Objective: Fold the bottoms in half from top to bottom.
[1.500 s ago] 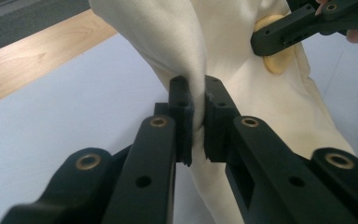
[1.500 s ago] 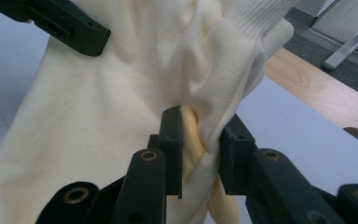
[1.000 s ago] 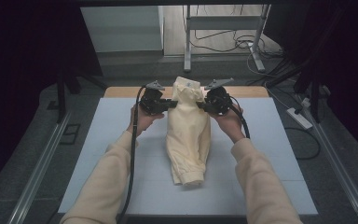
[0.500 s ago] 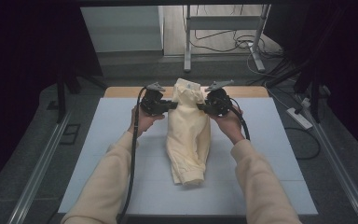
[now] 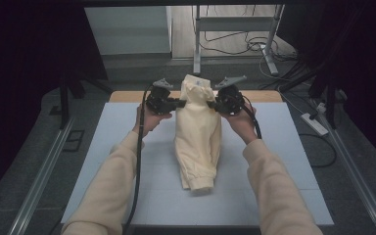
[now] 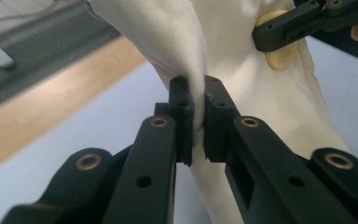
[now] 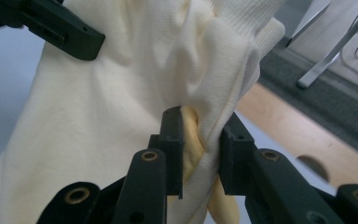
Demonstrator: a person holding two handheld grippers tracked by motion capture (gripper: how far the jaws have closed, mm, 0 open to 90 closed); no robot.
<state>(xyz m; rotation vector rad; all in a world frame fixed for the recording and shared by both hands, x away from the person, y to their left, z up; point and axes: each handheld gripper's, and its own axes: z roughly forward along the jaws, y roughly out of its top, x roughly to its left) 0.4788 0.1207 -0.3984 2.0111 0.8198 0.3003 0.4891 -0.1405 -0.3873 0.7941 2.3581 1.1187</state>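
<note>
High view overlooks the table (image 5: 127,147); gripper views closely share the garment (image 6: 242,56).

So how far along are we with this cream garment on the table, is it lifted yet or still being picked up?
Done: both grips are made. The left gripper and right gripper each have their jaws pinched on the cream garment near its top.

In hand: the top end is raised between the hands, while the lower end, with its ribbed hem, lies on the pale blue table mat.

Left: whatever follows, lifting it clear or spreading it flat, isn't done.

left hand-held gripper (image 5: 181,103) clamped, right hand-held gripper (image 5: 210,104) (likewise)
</note>
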